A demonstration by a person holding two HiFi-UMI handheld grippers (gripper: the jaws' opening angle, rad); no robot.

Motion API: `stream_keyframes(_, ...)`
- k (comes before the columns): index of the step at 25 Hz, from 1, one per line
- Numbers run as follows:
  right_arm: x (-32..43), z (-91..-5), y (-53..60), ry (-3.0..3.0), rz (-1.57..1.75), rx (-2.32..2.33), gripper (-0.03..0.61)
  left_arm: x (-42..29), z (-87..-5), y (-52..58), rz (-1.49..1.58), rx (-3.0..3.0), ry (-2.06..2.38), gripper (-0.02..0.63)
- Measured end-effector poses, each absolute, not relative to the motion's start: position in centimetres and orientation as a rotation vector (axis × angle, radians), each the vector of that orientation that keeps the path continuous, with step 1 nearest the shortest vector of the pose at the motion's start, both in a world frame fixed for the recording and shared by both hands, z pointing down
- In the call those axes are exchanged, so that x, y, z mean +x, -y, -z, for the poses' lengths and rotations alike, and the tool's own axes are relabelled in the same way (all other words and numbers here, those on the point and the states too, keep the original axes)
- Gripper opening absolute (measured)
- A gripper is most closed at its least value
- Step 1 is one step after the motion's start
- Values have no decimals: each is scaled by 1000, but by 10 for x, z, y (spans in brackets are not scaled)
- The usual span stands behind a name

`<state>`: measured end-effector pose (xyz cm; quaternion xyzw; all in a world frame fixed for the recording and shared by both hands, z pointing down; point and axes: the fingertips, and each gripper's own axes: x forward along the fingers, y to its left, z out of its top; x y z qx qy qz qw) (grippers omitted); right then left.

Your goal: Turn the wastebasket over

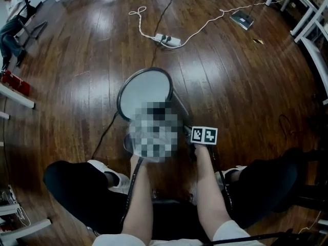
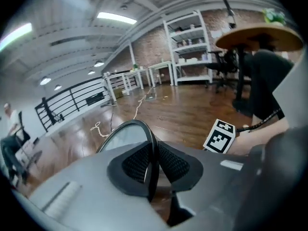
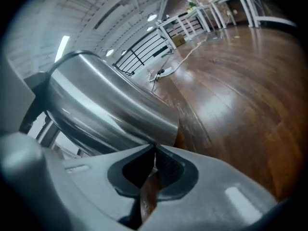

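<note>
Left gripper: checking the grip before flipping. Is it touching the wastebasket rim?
Touching. The left gripper view shows the left gripper closed on the wastebasket rim, pads either side.

Power strip [image 1: 168, 40] well beyond wastebasket [image 1: 145, 88]

Left gripper [image 2: 152, 170] is masked out in head view, along with the near side of the round steel wastebasket [image 1: 145, 88]. Left gripper view shows its jaws clamped on the thin black rim [image 2: 139, 122], basket body hidden under the gripper. Right gripper [image 3: 154, 159]: jaws pinched at the steel wall's edge, contact blurred, wall cut off at left. Head view shows only its marker cube [image 1: 204, 135], jaws hidden beneath. Seated person [image 1: 11, 22] cut by left edge. Flat grey device [image 1: 242, 19] and small yellow scrap [image 1: 258, 41] on floor are too small to identify.
</note>
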<state>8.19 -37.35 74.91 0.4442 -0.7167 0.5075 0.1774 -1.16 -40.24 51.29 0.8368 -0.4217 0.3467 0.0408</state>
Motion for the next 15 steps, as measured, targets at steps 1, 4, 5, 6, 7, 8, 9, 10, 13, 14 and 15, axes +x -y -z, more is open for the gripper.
stream_keyframes(1,89,-756,368,2005,-1473,1294,3,6,-519,396,-1154,2614,1239,71)
stream_keyframes(4,123,-756,369,1963,-1497,1435,26,45,-540,377,-1387,2714,1113,72)
stream_keyframes(5,134,-749,373,1964,-1490,1477,26,53,-552,370,-1423,2720,1078,72)
stream_keyframes(6,144,-741,378,1973,-1475,1512,26,59,-565,362,-1434,2716,1053,72)
stream_keyframes(7,153,-732,382,1988,-1453,1539,26,61,-578,355,-1436,2713,1050,69)
stream_keyframes(8,159,-722,385,2005,-1424,1560,26,62,-586,351,-1441,2718,1068,69)
stream_keyframes(9,164,-711,388,2027,-1390,1574,27,63,-589,349,-1445,2725,1086,69)
stream_keyframes(10,168,-700,390,2051,-1354,1586,26,63,-589,350,-1444,2729,1092,69)
stream_keyframes(13,166,-663,395,2164,-1237,1620,32,63,-588,353,-1464,2758,1107,71)
stream_keyframes(14,160,-648,395,2232,-1187,1624,32,63,-588,353,-1480,2774,1127,72)
stream_keyframes(15,150,-631,395,2311,-1132,1619,32,61,-588,352,-1482,2786,1150,75)
